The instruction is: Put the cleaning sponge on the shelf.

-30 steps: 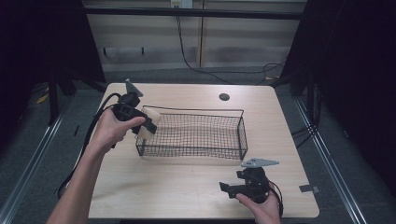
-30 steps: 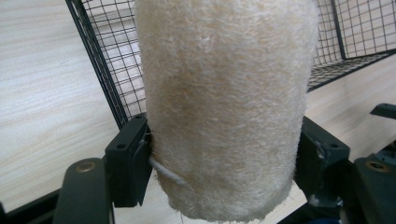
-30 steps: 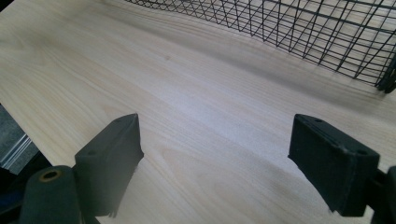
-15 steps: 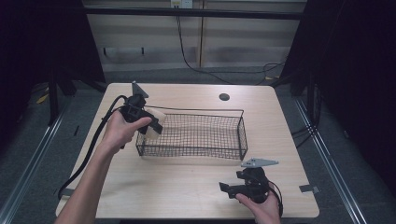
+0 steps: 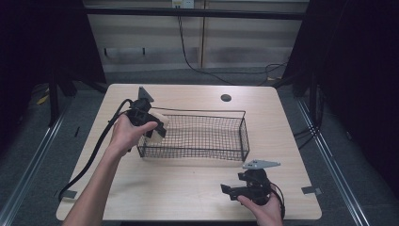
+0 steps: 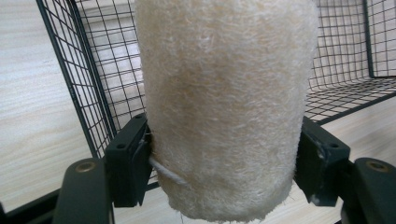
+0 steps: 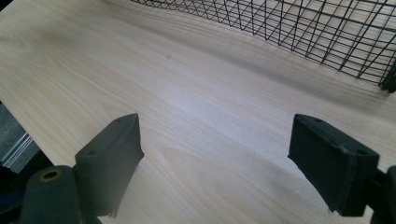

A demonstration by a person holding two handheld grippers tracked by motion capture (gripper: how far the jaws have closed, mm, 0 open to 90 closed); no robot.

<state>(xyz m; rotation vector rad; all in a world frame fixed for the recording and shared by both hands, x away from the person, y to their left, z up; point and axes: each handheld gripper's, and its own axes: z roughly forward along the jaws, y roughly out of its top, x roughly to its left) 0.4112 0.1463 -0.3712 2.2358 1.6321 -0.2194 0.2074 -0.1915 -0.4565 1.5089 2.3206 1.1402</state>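
My left gripper [image 5: 157,129] is shut on a cream loofah pad [image 6: 224,107], its two black jaws pressing the pad's sides. In the high view the loofah pad [image 5: 157,125] hangs over the left end of a black wire basket [image 5: 197,153], just inside its rim. My right gripper [image 5: 227,190] rests near the table's front right, open, with bare wood between its jaws in the right gripper view [image 7: 219,154]. The wire basket [image 7: 289,32] lies ahead of it.
The wooden table [image 5: 188,188] has a round cable hole [image 5: 226,98] at the back. A black cable [image 5: 89,160] trails from my left gripper off the table's left edge. Dark floor and metal rails surround the table.
My left gripper has carried the loofah pad to the right and down, from outside the basket's left end to over its rim. The right gripper has stayed put.
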